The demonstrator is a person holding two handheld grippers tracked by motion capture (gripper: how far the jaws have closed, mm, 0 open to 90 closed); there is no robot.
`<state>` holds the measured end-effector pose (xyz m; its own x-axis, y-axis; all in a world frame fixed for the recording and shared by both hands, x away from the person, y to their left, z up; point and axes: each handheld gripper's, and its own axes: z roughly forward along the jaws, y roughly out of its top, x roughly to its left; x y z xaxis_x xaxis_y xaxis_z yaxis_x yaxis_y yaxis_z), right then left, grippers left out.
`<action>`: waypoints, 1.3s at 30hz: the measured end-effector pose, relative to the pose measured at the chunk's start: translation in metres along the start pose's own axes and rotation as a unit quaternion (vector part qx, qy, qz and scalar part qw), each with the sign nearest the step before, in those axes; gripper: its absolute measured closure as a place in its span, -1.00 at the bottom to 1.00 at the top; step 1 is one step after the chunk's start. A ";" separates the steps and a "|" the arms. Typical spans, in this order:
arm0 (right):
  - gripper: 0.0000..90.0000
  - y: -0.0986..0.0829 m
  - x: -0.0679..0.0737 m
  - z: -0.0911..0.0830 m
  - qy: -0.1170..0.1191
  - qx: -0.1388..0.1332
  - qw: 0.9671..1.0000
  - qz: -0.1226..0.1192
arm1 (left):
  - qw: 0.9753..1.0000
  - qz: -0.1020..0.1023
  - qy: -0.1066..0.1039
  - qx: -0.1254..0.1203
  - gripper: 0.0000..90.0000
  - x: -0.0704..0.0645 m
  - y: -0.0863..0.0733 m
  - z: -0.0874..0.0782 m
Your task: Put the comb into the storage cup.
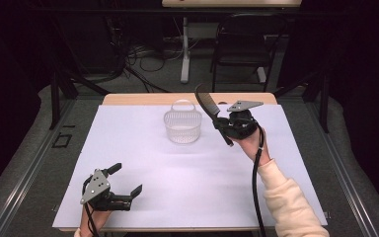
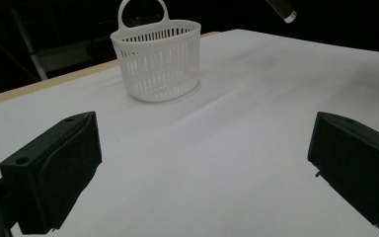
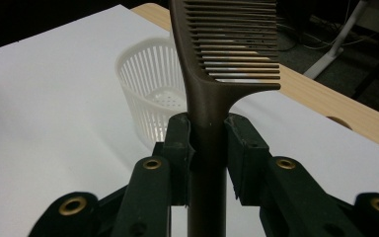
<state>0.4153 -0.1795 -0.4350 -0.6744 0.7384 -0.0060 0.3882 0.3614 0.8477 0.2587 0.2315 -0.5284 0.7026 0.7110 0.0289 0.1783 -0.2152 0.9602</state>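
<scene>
Our right tongs [image 3: 208, 148] clamp the comb [image 3: 222, 59] beside the basket [image 1: 182, 126]; left tongs [image 1: 123, 185] gape empty near the surface's near edge. Releasing off-centre, the comb could catch the rim and tip the basket.

White basket [image 2: 158, 61] stands beyond the gaping left tool [image 2: 205, 163].

A dark brown comb [image 3: 212, 74], a white basket [image 1: 182, 126] patterned with narrow vertical slots, black grippers with brass-coloured rivets, a cream sleeve [image 1: 288, 202], and a white sheet [image 1: 187, 168] over the pale wood bench [image 1: 128, 99].
</scene>
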 end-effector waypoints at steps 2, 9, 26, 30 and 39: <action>0.62 0.003 0.001 0.001 0.001 -0.002 1.000 -0.002 | 1.000 0.000 0.000 0.000 -1.00 0.000 0.000 0.000; 0.62 0.013 0.004 0.004 0.005 -0.009 1.000 -0.010 | 1.000 0.000 0.000 0.001 -1.00 0.000 0.000 0.000; 0.62 0.014 0.005 0.015 0.012 -0.027 1.000 -0.011 | 1.000 0.001 0.000 -0.001 -1.00 0.000 0.000 0.000; 0.62 0.014 0.004 0.018 0.012 -0.031 0.999 -0.011 | 1.000 0.000 0.000 0.001 -1.00 0.001 0.000 0.000; 0.62 0.018 0.004 0.021 0.010 -0.037 0.999 -0.020 | 1.000 -0.001 0.001 0.001 -1.00 0.000 0.000 0.001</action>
<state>0.4327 -0.1579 -0.4305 -0.7013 0.7123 -0.0300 0.3135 0.3459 0.8844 0.2593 0.2316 -0.5288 0.7015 0.7121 0.0280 0.1811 -0.2162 0.9594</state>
